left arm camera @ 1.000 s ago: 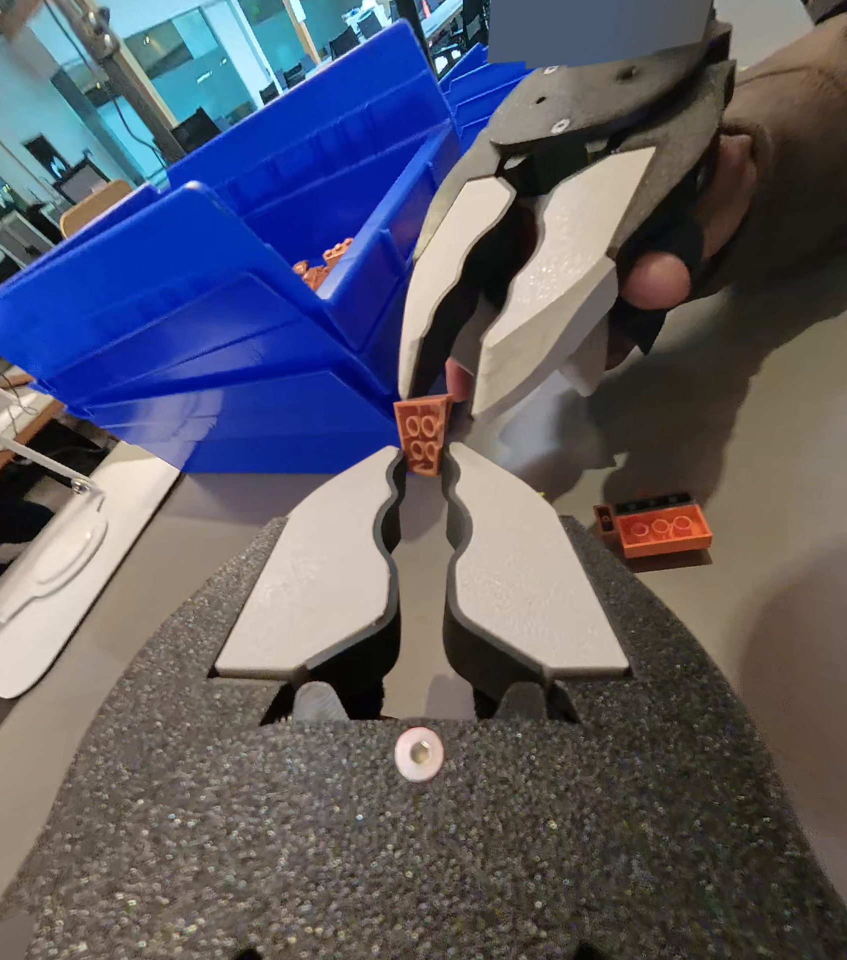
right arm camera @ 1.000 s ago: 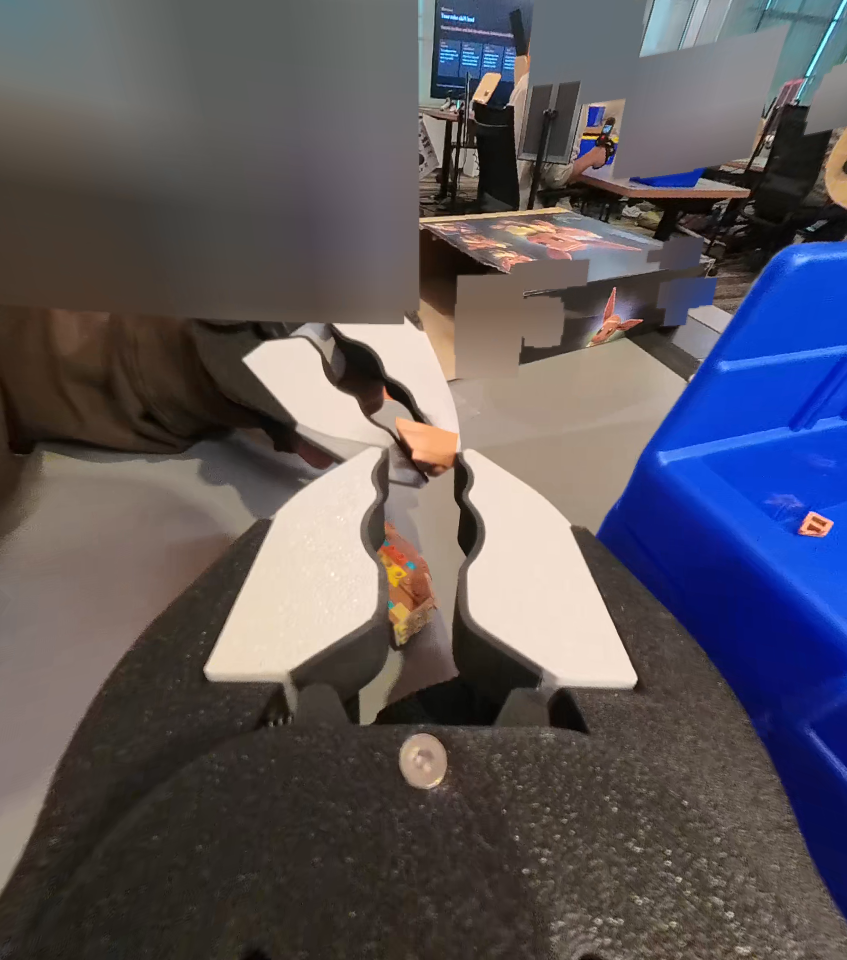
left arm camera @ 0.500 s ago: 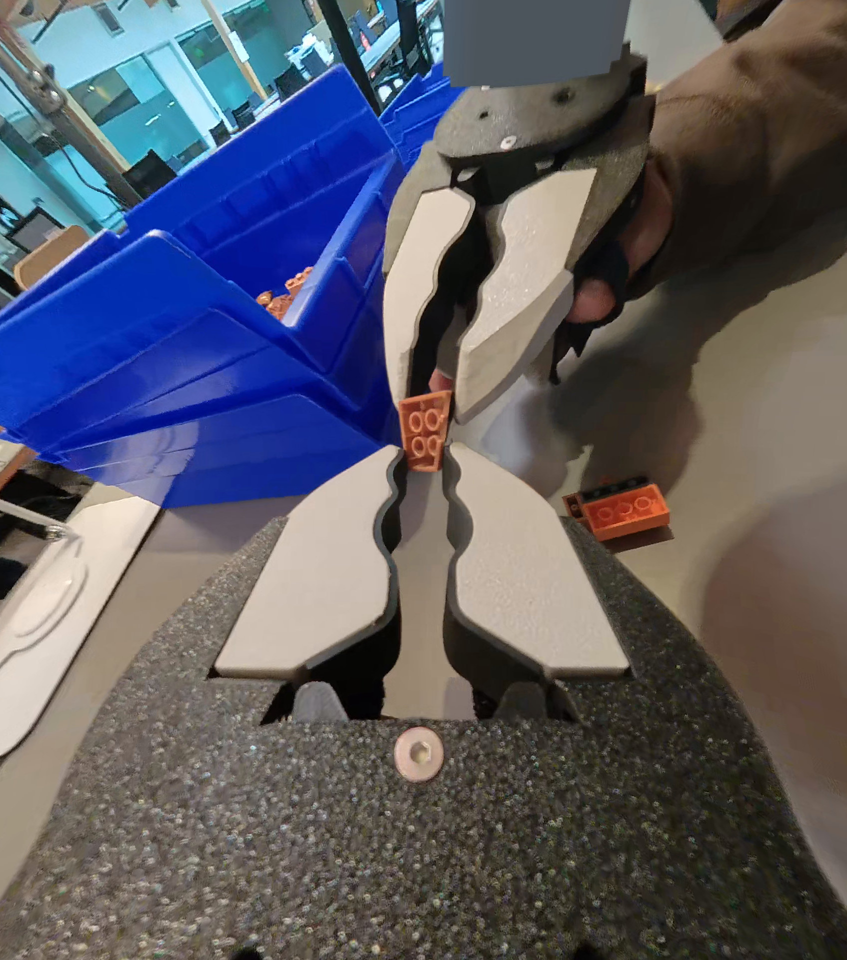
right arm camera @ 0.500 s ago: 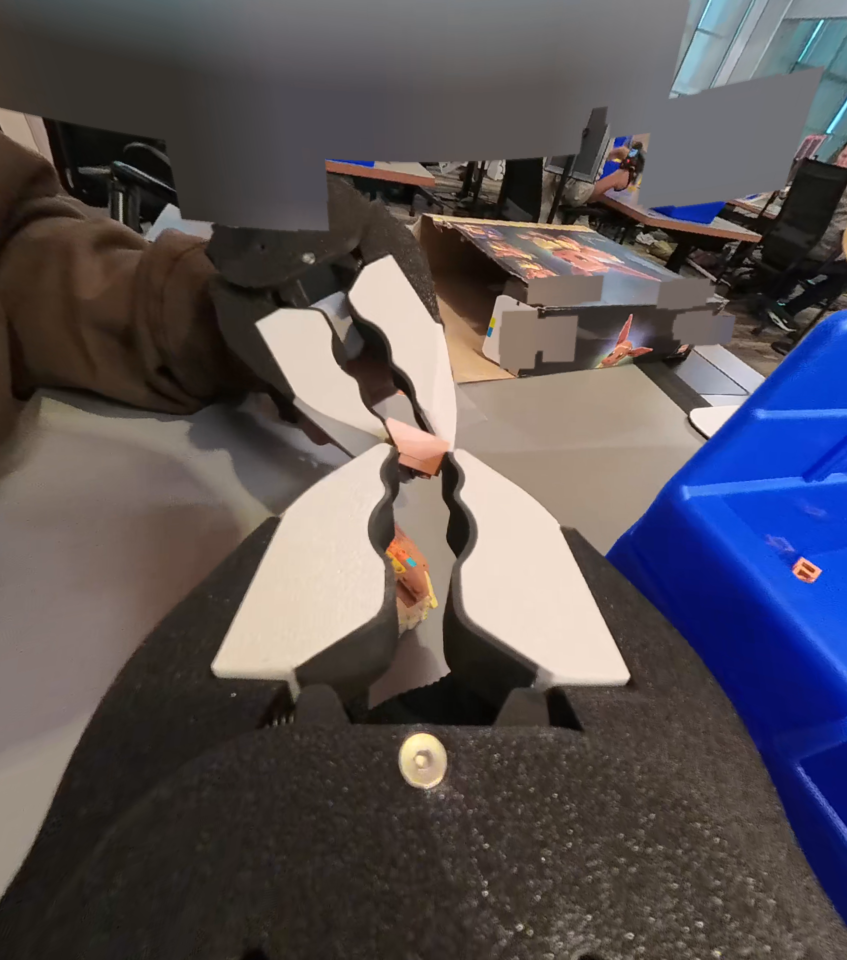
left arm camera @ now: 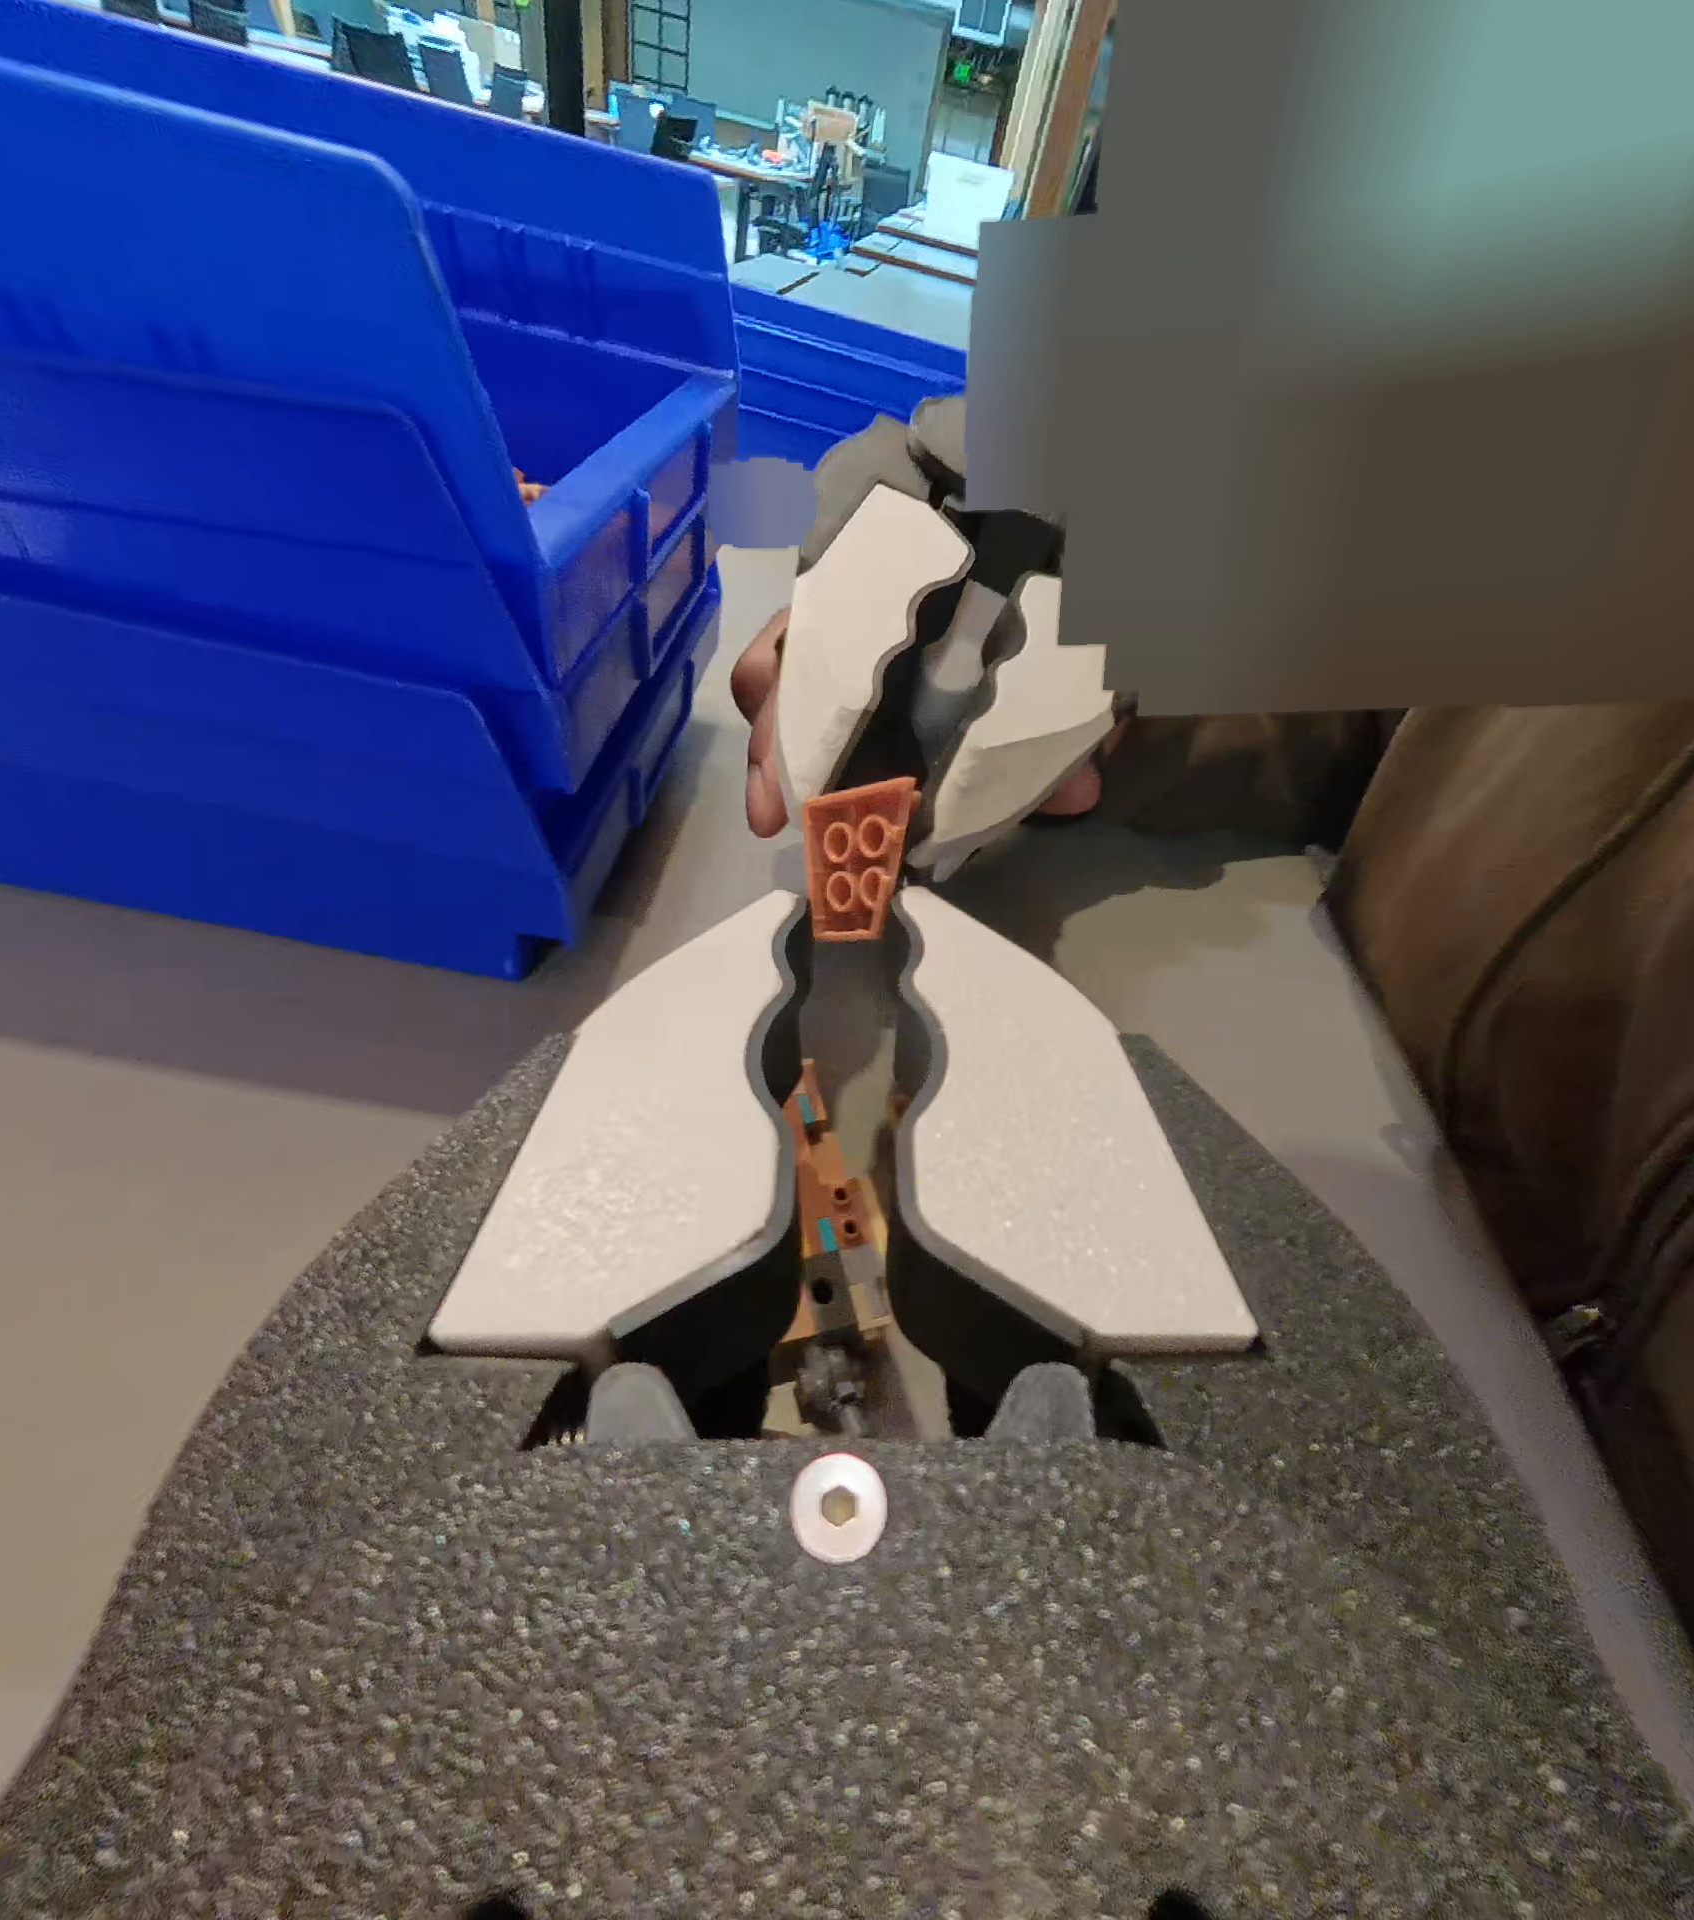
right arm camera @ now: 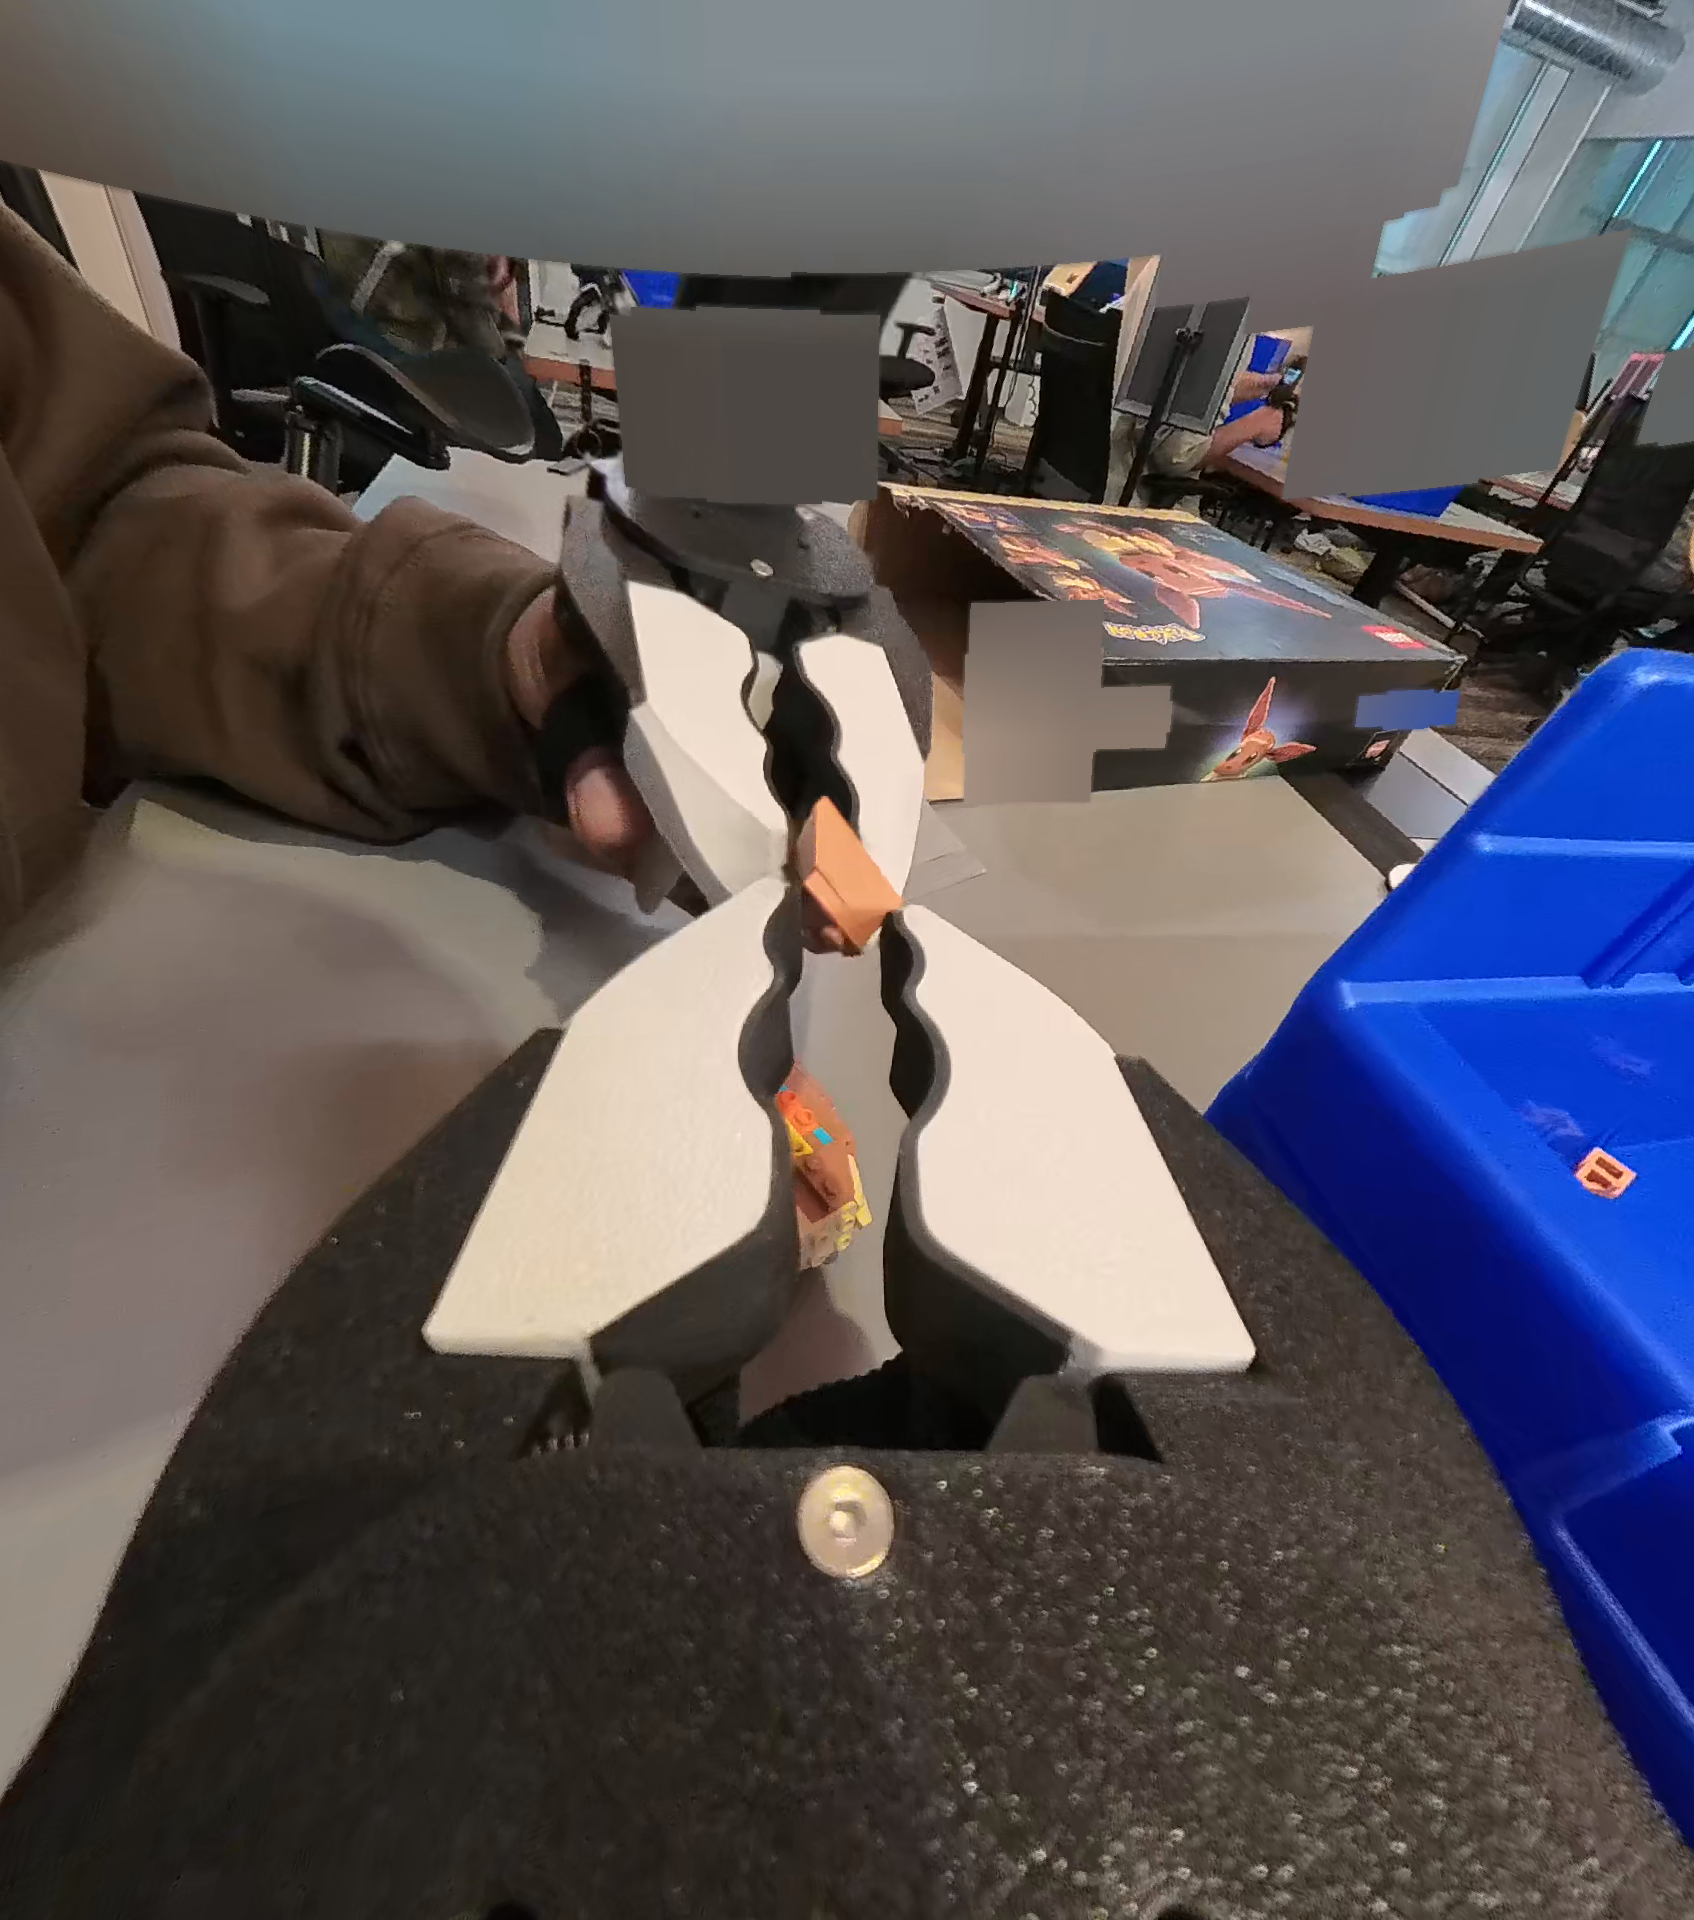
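A small orange wedge-shaped studded plate (left arm camera: 855, 871) is pinched between the narrowed jaws of the left gripper (left arm camera: 848, 912), at their very tips, with its four studs turned toward the left wrist camera. The same plate (right arm camera: 843, 878) is met from the opposite side by the tips of the right gripper (right arm camera: 835, 914), whose jaws are drawn in narrow around its smooth underside; whether they press it or only touch it cannot be told. The two grippers are set tip to tip above a grey tabletop (left arm camera: 147, 1091). Below the jaws, a small multicoloured brick assembly (right arm camera: 822, 1174) in orange, brown, yellow and teal is seen on the table. A hand in a brown sleeve (right arm camera: 230, 644) is wrapped around the left gripper's body. Stacked blue plastic bins (left arm camera: 251, 540) are placed just beside the grippers, and loose orange pieces (right arm camera: 1601, 1176) are scattered inside one of them. A printed cardboard box (right arm camera: 1217, 613) is seen farther back on the table.
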Demonstrator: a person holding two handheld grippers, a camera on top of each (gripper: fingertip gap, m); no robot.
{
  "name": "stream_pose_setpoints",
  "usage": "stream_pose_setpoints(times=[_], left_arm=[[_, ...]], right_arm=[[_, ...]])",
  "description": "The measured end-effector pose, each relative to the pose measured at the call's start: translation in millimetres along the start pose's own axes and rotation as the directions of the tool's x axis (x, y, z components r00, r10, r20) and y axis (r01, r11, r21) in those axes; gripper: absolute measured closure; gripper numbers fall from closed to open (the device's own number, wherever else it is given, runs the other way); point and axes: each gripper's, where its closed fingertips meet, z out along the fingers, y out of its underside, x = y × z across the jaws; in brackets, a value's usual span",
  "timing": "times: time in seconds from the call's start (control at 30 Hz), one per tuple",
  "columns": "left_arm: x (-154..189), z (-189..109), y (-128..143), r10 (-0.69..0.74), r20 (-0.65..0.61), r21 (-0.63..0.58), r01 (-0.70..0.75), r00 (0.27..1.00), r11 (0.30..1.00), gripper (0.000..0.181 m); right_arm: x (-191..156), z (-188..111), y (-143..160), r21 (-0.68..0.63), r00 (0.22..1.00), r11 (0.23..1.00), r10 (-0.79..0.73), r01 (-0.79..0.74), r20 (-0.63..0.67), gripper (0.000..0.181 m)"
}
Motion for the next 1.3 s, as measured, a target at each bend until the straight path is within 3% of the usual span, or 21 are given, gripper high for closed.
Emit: stream_pose_setpoints(times=[0.07, 0.17, 0.3, 0.47, 0.63, 0.83, 1.07, 1.3], left_arm=[[-2.5, -5.2, -7.8, -0.087, -0.029, 0.062, 0.088, 0.996, 0.994, 0.169], [-17.7, -22.6, -20.8, -0.185, -0.027, 0.159, 0.187, 0.982, 0.97, 0.169], [-18.9, -17.1, -13.8, -0.279, -0.047, 0.127, 0.283, 0.959, 0.951, 0.169], [-10.3, -7.4, -5.1, -0.425, -0.129, 0.072, 0.435, 0.896, 0.897, 0.169], [-11.8, -3.2, 2.7, -0.353, -0.032, 0.02, 0.354, 0.935, 0.935, 0.168], [-14.6, 1.1, 8.1, -0.265, 0.058, -0.018, 0.266, 0.963, 0.964, 0.169], [-40.8, -6.2, 10.8, -0.186, 0.219, 0.018, 0.187, 0.958, 0.982, 0.168], [-55.9, -11.6, 8.7, -0.128, 0.308, 0.052, 0.118, 0.943, 0.992, 0.168]], right_arm=[[2.8, -6.0, -1.7, 0.002, 1.0, 1.0, -0.02, 0.02, -0.015, 0.181], [13.5, -8.7, 3.5, -0.029, 0.998, 0.999, -0.03, 0.029, -0.058, 0.181], [30.6, -11.0, 0.2, -0.007, 0.972, 0.994, -0.11, 0.111, -0.21, 0.181], [26.3, -6.2, 4.5, -0.108, 0.861, 0.91, -0.414, 0.401, -0.296, 0.174], [18.0, 5.6, 21.0, -0.254, 0.728, 0.774, -0.632, 0.58, -0.265, 0.157], [13.3, 7.2, 20.5, -0.325, 0.569, 0.628, -0.778, 0.707, -0.267, 0.158], [21.1, 5.3, 24.2, -0.33, 0.616, 0.686, -0.728, 0.649, -0.302, 0.163], [32.2, 1.8, 24.8, -0.287, 0.724, 0.811, -0.585, 0.51, -0.367, 0.168]])
